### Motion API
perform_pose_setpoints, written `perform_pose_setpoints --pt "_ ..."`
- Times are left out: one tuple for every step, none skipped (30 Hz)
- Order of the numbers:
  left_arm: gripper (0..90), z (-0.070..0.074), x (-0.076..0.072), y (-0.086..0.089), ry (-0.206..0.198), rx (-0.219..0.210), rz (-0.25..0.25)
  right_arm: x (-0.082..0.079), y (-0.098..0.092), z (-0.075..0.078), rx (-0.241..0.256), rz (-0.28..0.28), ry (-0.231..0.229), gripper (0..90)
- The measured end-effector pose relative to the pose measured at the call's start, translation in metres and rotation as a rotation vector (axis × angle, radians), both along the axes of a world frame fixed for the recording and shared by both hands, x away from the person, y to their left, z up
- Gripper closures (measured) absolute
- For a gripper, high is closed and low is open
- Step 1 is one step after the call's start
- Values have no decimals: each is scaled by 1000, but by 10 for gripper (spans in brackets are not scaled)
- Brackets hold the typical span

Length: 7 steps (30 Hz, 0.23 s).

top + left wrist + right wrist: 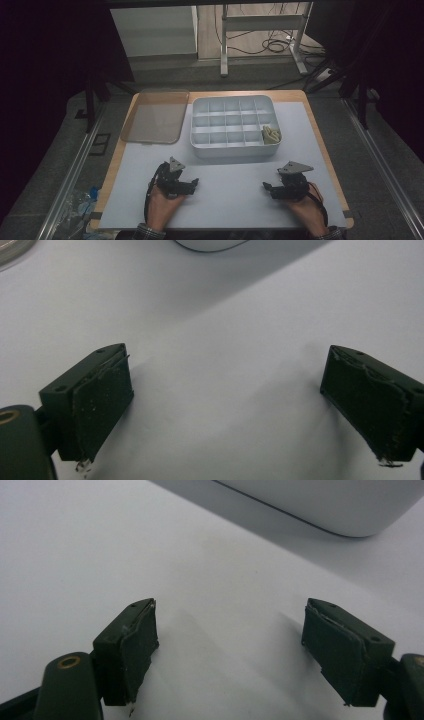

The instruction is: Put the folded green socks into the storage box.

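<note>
No legible text, label, brand mark, number or sign is found on any surface. The divided storage box (232,125), taken as the landmark, carries plain walls and rims without marking; the translucent lid (155,116) beside it and the pale mat (225,190) in front of it are likewise unmarked. The grey plates atop the left gripper (192,183) and the right gripper (268,188), both in front of the box, bear no readable characters, and the jaw pads in both gripper views are blank.
</note>
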<state>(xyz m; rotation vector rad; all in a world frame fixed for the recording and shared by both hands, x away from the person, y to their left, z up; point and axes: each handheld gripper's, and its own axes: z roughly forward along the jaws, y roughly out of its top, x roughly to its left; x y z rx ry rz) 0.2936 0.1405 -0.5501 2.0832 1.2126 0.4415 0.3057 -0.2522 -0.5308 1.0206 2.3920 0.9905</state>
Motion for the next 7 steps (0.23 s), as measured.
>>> perform_pose_setpoints --pt "60 0 0 0 0 0 0 0 0 0 2 0 -2 225" --pt "60 0 0 0 0 0 0 0 0 -1 4 -1 -3 226" --pt "60 0 0 0 0 0 0 0 0 -1 4 -1 -3 226" --pt "60 0 0 0 1 -1 -1 0 0 -1 4 -1 -3 224" --pt "60 0 0 0 0 0 -1 -1 0 -1 4 -1 -3 224" --pt "60 0 0 0 0 0 -1 -1 0 -1 4 -1 -4 224" --pt "60 0 0 0 0 -8 3 -1 0 -1 4 -1 -4 224"
